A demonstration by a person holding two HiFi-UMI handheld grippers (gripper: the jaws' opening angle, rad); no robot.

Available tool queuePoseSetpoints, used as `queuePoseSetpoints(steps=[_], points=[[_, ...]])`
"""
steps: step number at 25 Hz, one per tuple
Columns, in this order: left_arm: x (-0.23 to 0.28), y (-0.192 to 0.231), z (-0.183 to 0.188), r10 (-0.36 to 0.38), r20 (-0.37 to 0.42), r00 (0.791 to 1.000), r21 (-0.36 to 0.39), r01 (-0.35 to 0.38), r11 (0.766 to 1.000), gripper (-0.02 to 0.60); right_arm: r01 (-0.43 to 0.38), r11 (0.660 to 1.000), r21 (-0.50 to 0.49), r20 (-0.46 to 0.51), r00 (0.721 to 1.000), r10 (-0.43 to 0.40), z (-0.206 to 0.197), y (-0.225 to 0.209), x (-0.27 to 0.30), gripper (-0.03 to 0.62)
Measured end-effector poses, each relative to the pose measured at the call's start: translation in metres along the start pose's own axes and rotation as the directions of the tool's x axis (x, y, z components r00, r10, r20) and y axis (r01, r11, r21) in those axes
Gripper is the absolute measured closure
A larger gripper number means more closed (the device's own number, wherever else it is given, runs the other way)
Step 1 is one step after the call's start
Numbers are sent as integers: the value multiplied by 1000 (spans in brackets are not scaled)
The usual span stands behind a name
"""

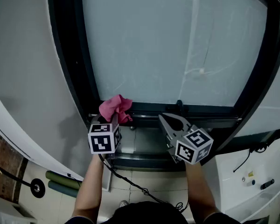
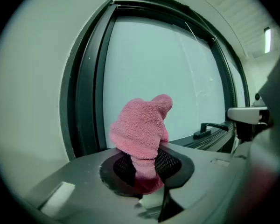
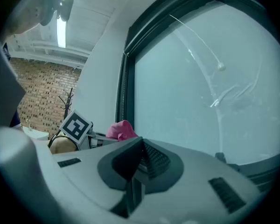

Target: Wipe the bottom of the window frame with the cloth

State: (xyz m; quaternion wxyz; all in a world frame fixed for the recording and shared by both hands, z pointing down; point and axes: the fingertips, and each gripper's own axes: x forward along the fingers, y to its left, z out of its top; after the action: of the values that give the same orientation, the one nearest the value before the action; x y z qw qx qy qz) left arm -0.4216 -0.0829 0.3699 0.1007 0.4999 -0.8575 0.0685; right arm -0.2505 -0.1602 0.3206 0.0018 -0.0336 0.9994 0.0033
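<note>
A frosted window pane (image 1: 168, 45) filled most of the head view, set in a dark window frame (image 1: 69, 64) with a pale wall (image 1: 23, 55) to its left. Along the bottom of the frame ran a dark rail (image 1: 210, 110) carrying a small black handle (image 1: 178, 105). The left claw (image 2: 144, 164) was clamped on a pink terry cloth (image 2: 142, 129), which stood bunched above its jaws. The cloth sat at the frame's lower left corner, over the rail; whether it touched the rail could not be told. The right claw (image 3: 137, 160) hung near the middle of the rail, its jaws pressed together with nothing between them.
</note>
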Motion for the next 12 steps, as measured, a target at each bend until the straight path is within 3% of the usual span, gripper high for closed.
queuePoseSetpoints(steps=[7,9,12], points=[[32,44,7,184,-16,983,51,-183,982,499,-33,999,16,11,999,33,-8,5,27,594],[41,54,6,249,-31,968,109,-244,964,499,-43,999,19,12,999,43,-9,6,33,594],[55,68,-4,363,-73,929,221,-340,914,499,-51,998,20,19,999,51,-9,6,40,594]])
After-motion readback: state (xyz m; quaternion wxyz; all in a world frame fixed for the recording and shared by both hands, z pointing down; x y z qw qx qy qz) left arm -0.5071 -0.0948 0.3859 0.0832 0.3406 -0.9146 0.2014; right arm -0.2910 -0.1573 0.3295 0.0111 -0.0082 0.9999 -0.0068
